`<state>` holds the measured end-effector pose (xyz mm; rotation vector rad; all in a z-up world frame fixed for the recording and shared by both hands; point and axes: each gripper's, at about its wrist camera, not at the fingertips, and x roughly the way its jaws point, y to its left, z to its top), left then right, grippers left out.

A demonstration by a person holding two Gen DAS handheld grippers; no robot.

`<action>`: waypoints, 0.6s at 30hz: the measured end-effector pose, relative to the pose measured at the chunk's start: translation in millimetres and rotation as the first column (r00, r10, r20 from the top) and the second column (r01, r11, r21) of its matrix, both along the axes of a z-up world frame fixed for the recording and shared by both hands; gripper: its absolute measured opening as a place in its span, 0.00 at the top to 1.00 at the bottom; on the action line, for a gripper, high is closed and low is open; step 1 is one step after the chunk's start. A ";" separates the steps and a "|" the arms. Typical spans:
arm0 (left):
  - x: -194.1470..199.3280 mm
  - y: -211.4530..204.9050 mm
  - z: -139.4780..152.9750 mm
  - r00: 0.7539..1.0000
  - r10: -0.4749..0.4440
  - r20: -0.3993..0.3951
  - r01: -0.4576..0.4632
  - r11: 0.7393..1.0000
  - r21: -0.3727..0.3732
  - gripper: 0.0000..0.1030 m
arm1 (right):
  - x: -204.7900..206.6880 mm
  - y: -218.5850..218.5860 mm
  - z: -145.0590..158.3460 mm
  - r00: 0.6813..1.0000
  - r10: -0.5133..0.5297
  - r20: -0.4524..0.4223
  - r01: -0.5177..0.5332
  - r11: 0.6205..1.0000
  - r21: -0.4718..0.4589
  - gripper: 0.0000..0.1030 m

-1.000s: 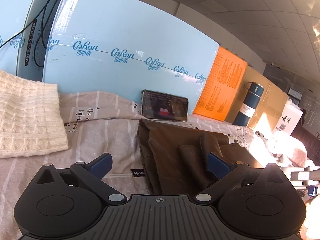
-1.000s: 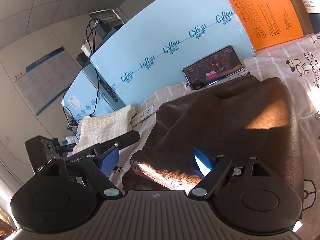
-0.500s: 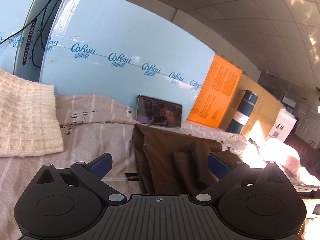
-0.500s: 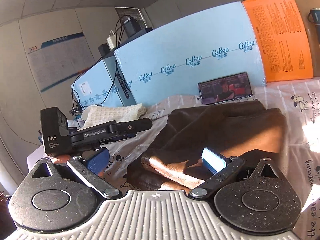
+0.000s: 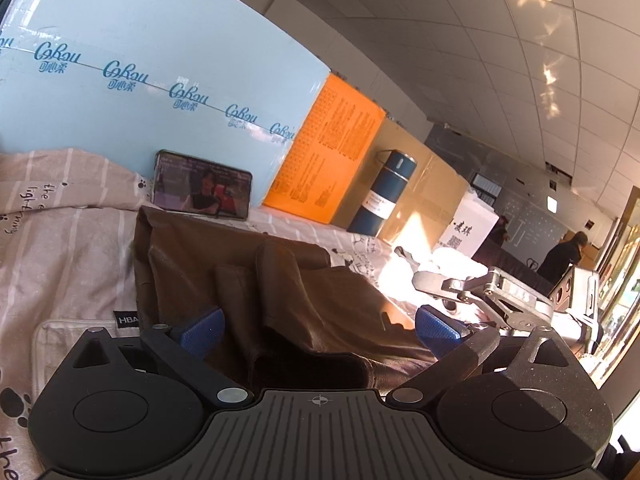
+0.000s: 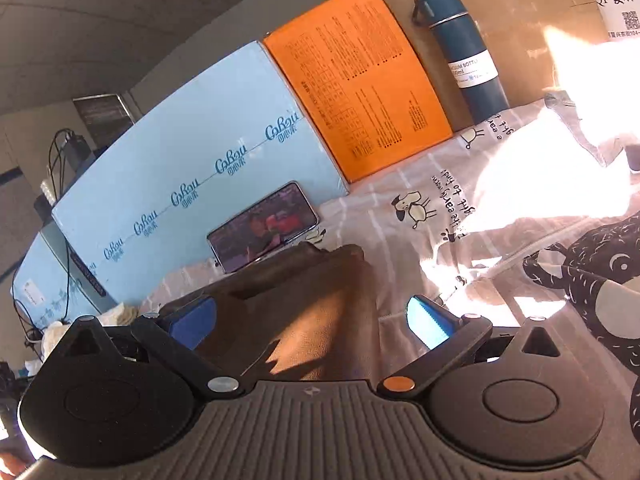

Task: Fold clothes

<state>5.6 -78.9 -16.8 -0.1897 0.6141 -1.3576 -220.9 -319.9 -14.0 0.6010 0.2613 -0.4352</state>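
Left tongs gape wide, blue pads apart, nothing between them but the brown garment lying below; no grip. Right tongs likewise wide open over the same garment, holding nothing.

Garment lies folded in a heap on the striped sheet, its far edge just short of the phone, which leans against the blue board at the back edge of the bed. Sun patch falls across the cloth near the right tongs.

Left view only: a metal clamp to the right of the tongs, a white box with printed characters, a person far back in the room, ceiling tiles.

Right view only: dog print and lettering on the sheet, a black patterned cloth at right, cables and gear beyond the board's left end, a pale knit bundle low at left.

Both views: orange board, blue flask standing by the cardboard.

Against half a second back: left view has swung right, the cream knit no longer in it, the clamp now in sight. Right view has swung right too; the other gripper's body has left it, the flask and black cloth have come in. Both tongs open then as now.
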 end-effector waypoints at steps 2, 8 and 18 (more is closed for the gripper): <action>1.7 -4.9 -2.8 0.999 -0.020 -0.033 0.021 1.000 0.011 0.01 | 3.3 3.9 -3.0 1.000 -0.012 -0.026 0.011 0.999 -0.032 0.00; -10.4 -11.0 -5.2 0.995 -0.014 0.103 0.005 0.996 0.086 0.84 | 11.6 3.3 -11.6 0.994 -0.019 -0.105 0.017 1.000 -0.022 0.00; -26.9 7.9 14.3 0.965 0.040 0.260 -0.052 0.998 0.040 0.99 | 9.4 2.5 -11.1 0.993 -0.042 -0.106 0.040 0.999 -0.025 0.00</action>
